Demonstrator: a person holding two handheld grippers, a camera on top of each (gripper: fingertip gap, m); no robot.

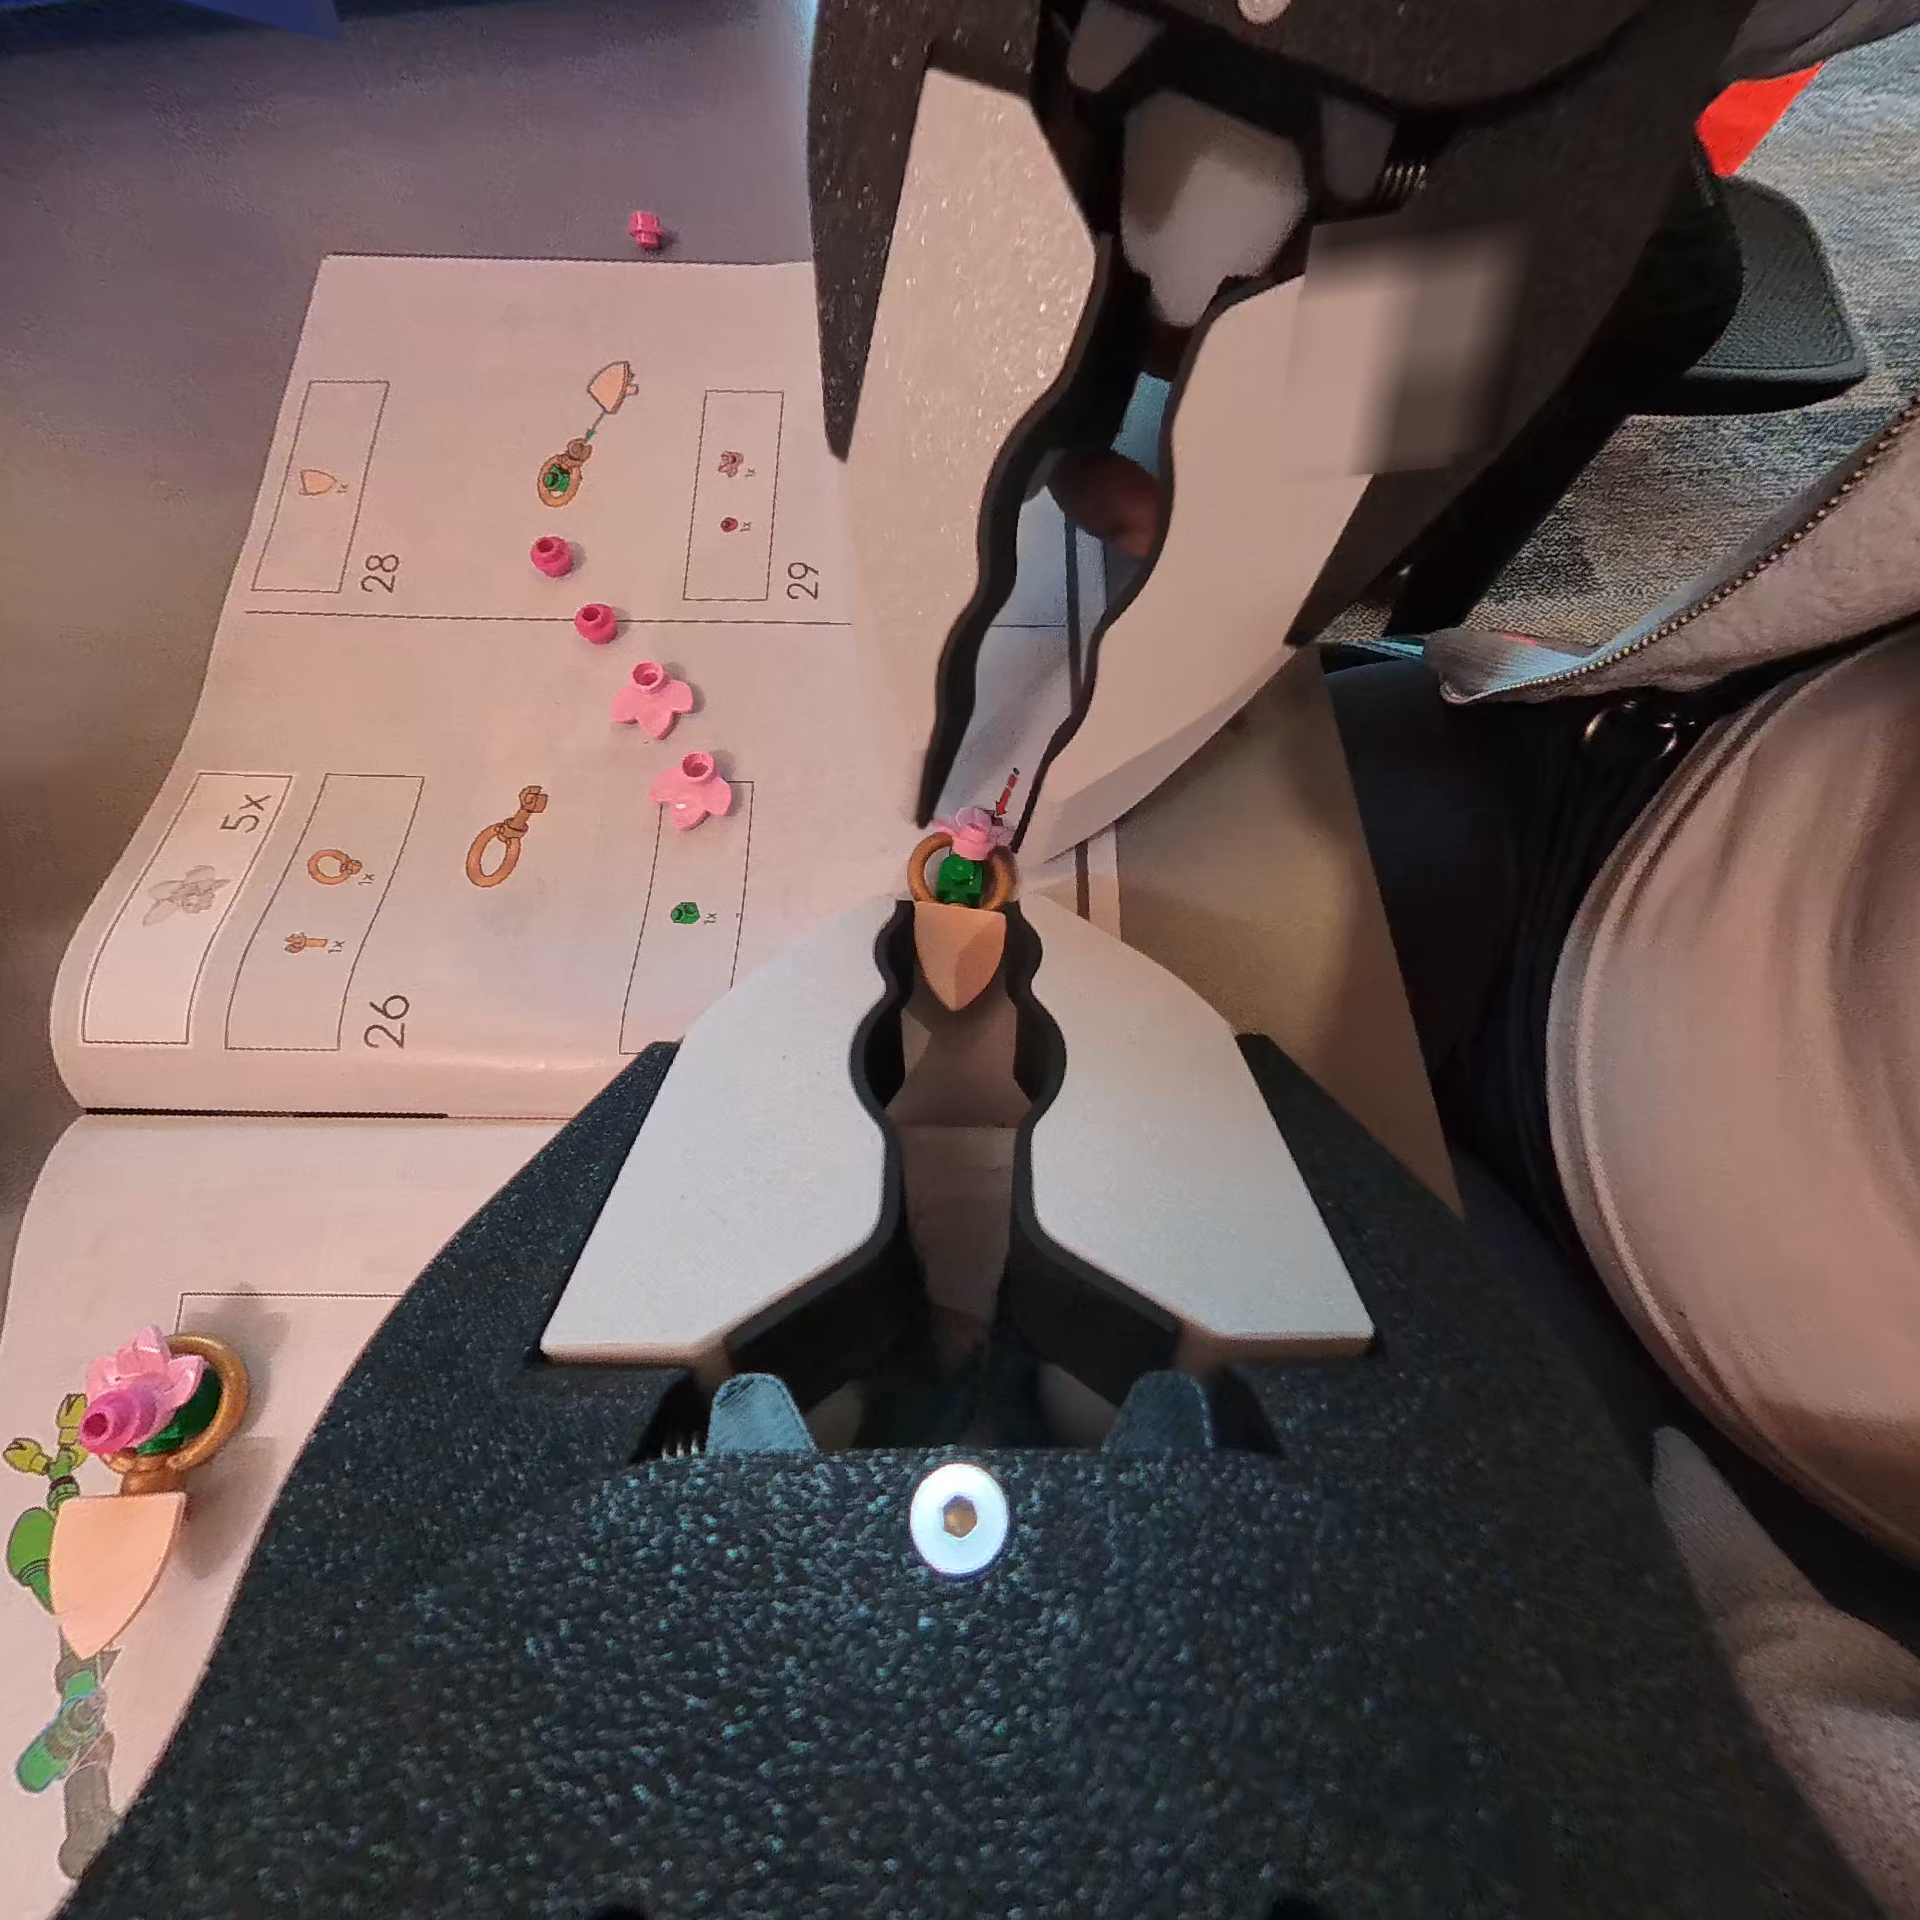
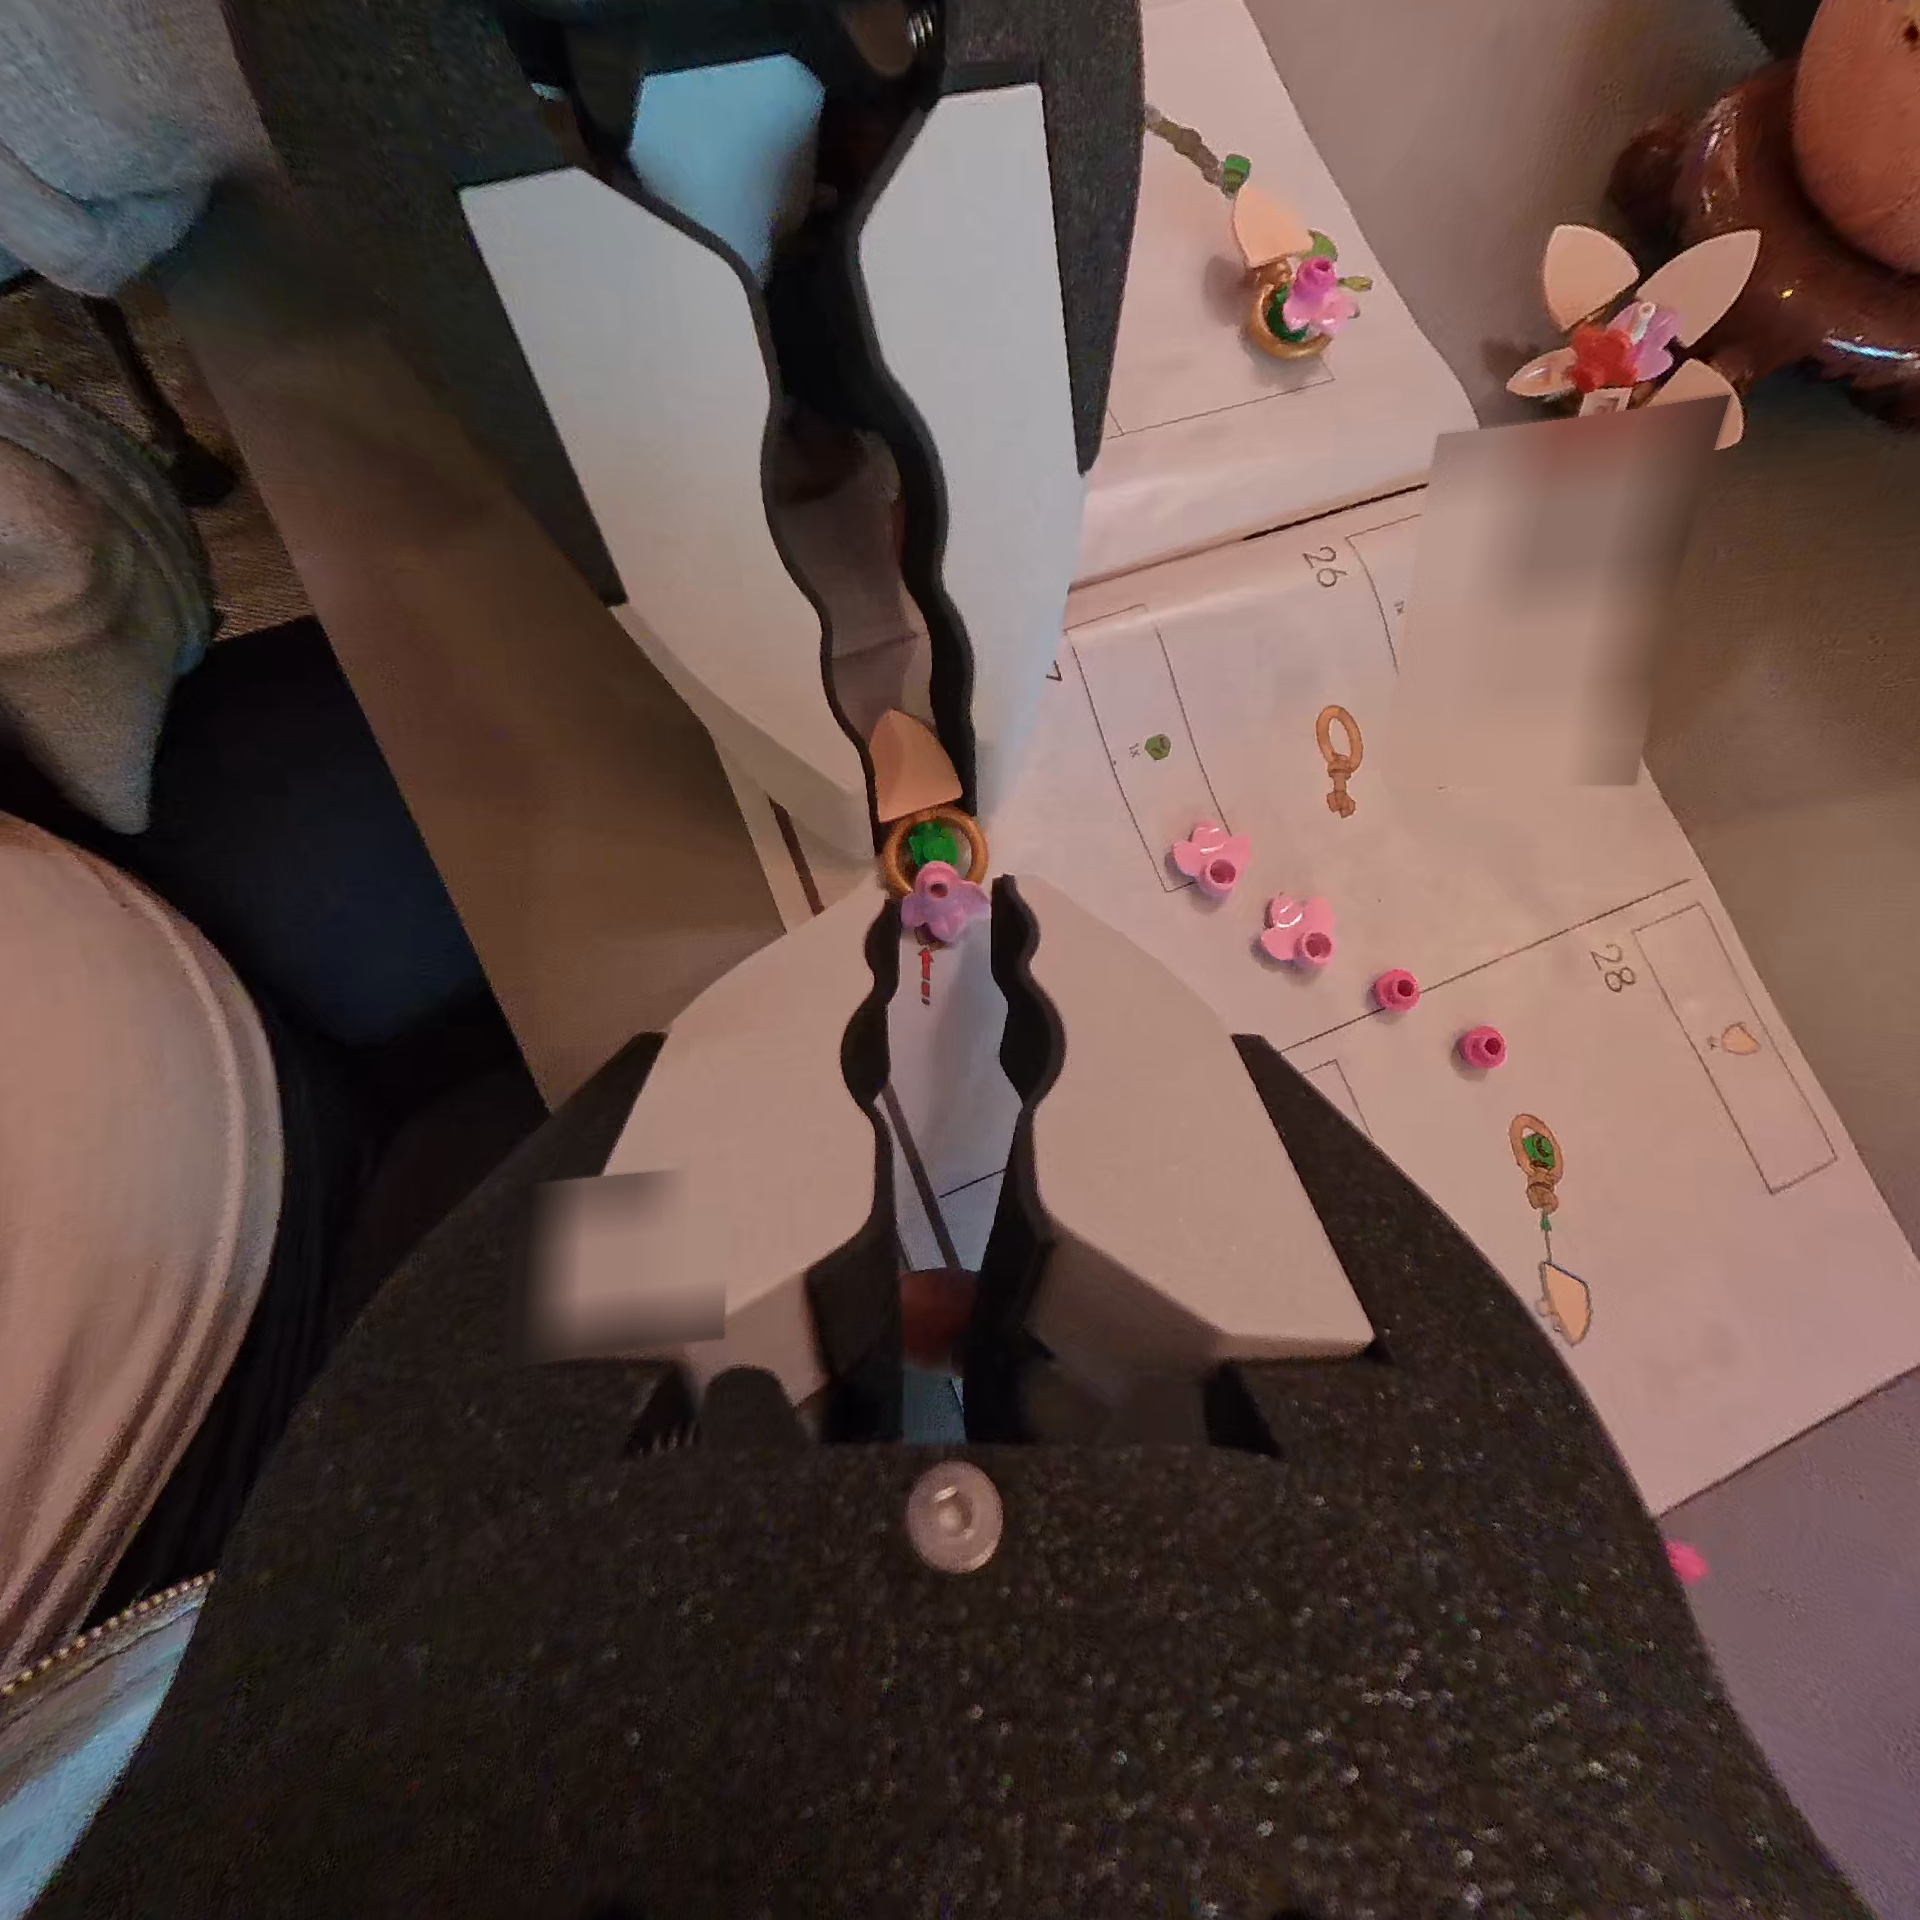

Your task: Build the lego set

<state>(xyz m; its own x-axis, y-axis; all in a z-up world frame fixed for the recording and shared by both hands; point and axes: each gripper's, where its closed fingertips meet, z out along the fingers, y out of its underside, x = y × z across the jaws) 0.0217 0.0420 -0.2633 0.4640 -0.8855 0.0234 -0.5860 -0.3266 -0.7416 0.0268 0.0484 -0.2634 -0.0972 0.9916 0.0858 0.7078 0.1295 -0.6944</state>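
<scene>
- Your left claw (image 1: 958,940) is clenched on the tan pointed petal piece (image 1: 958,961) of a small assembly with a gold ring (image 1: 961,871) and a green stud (image 1: 958,881) inside it.
- Your right claw (image 2: 940,914) stands at the pale pink flower piece (image 2: 940,906) on that ring; I cannot tell whether its pads press on it.
- Two loose pink flower pieces (image 1: 652,698) and dark pink round studs (image 1: 551,556) lie on the open instruction booklet (image 1: 436,727) on the counter (image 1: 156,312).
</scene>
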